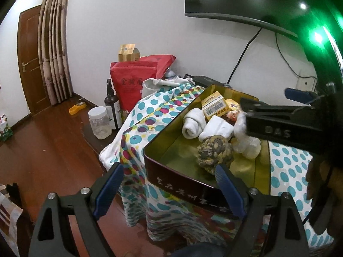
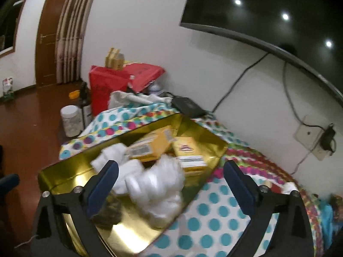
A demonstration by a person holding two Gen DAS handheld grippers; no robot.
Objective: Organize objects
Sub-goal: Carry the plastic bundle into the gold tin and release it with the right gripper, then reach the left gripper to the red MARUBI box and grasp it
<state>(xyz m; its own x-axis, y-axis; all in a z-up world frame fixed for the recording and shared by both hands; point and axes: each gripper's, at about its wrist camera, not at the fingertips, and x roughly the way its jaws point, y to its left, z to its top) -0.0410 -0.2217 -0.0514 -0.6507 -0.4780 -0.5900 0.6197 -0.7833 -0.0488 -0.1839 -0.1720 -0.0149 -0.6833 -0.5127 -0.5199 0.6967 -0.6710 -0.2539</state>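
Left gripper (image 1: 169, 187), spread wide and grasping nothing, poised at the near edge of the tin box (image 1: 184, 182); right finger (image 1: 229, 190) overlapping the near wall, left finger outside the box over the spotted cloth (image 1: 150, 115). Right gripper (image 2: 170, 182), likewise spread wide and empty, hovering above the box interior, over the crumpled white plastic bag (image 2: 158, 184); not clear whether touching, image blurred there. Seen also from the left wrist view, entering from the right above the bag (image 1: 246, 137).

Tin box: dark outside with pale lettering, gold inside, lid off, resting on the spotted cloth draped over the desk. Inside: woven rope ball (image 1: 215, 153) near the front, two rolled white towels (image 1: 196, 123) behind it, yellow carton (image 1: 214, 106) at the far side, second yellow carton (image 2: 188, 153) to its right.

Left of the cloth, on the bare desk edge (image 1: 92, 135): clear plastic jar (image 1: 99, 123), dark bottle (image 1: 112, 105), red bag (image 1: 128, 85) topped by small brown boxes (image 1: 128, 52). Black flat device (image 2: 187, 106) at the far end by the wall. Television (image 1: 246, 2) mounted above, cable hanging below. Wooden floor (image 1: 42, 150), curtain (image 1: 54, 42) and door (image 1: 30, 57) at far left.
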